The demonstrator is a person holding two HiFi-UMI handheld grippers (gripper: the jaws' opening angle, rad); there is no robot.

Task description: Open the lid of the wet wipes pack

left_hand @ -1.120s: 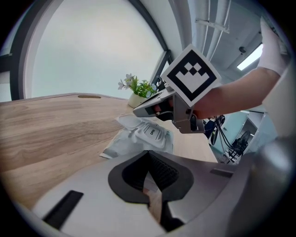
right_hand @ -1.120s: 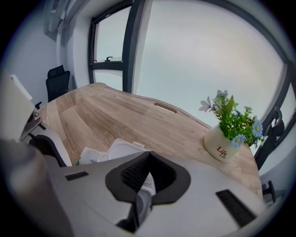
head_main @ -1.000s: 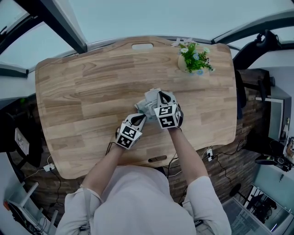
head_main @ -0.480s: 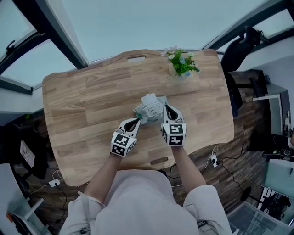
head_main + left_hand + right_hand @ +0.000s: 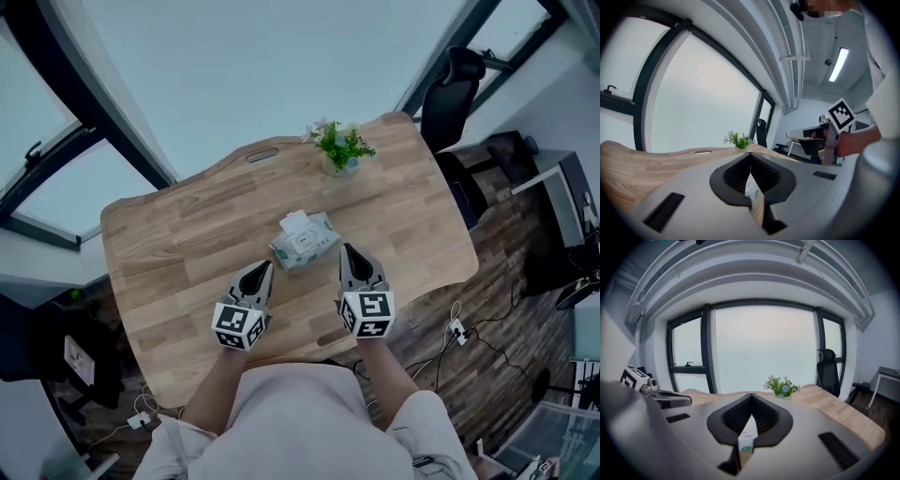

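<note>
The wet wipes pack [image 5: 305, 240], pale green and white, lies on the wooden table [image 5: 187, 253], with a white flap or wipe standing up at its far end. Both grippers hover above the table on my side of the pack, touching nothing. My left gripper [image 5: 262, 269] has its tips together, and so does my right gripper [image 5: 349, 251]. In the left gripper view a sliver of the pack [image 5: 751, 187] shows below the closed tips. The right gripper view shows the pack [image 5: 746, 434] the same way, with nothing held.
A small potted plant [image 5: 339, 148] stands near the table's far edge. A black office chair [image 5: 450, 84] sits past the far right corner. Large windows run behind the table. A desk and cables lie on the floor to the right.
Both grippers have lifted off the pack and drawn back toward me, now apart from it. The pack stays on the table with its white flap showing.
</note>
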